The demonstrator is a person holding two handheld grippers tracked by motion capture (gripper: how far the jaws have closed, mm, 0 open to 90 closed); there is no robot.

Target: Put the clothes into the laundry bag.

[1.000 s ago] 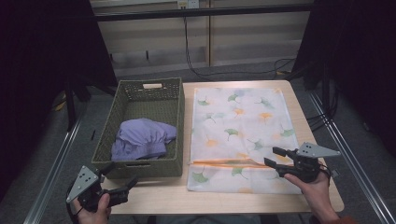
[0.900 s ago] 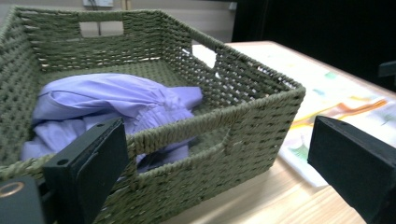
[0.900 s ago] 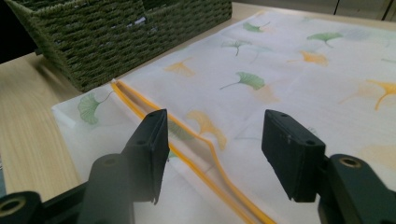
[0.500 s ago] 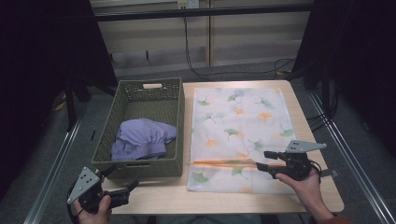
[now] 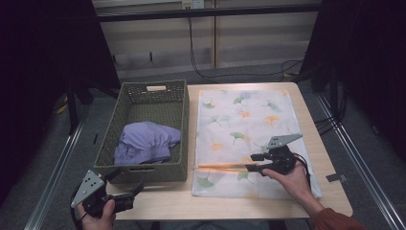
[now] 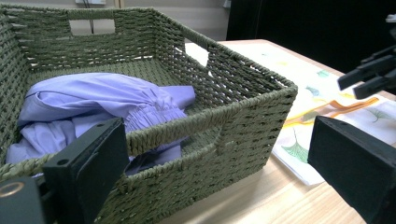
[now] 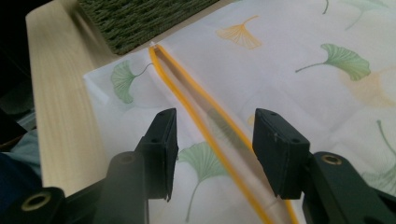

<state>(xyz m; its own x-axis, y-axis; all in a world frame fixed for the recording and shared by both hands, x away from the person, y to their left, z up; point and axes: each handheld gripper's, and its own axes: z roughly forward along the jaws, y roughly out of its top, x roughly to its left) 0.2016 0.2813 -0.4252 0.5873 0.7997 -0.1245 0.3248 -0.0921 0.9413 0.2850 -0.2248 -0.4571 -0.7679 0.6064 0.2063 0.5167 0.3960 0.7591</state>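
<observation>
The ginkgo-print laundry bag (image 5: 249, 139) is laid flat on the surface (image 5: 158, 201), right of the woven basket (image 5: 177, 115), so its orange-edged opening (image 7: 196, 109) can be reached. The right gripper (image 5: 254, 162) is brought over that opening; its fingers, just closing, remain apart and grip nothing. The left gripper (image 5: 125, 185) is held open near the basket, where the lilac garment (image 5: 146, 143) waits.
</observation>
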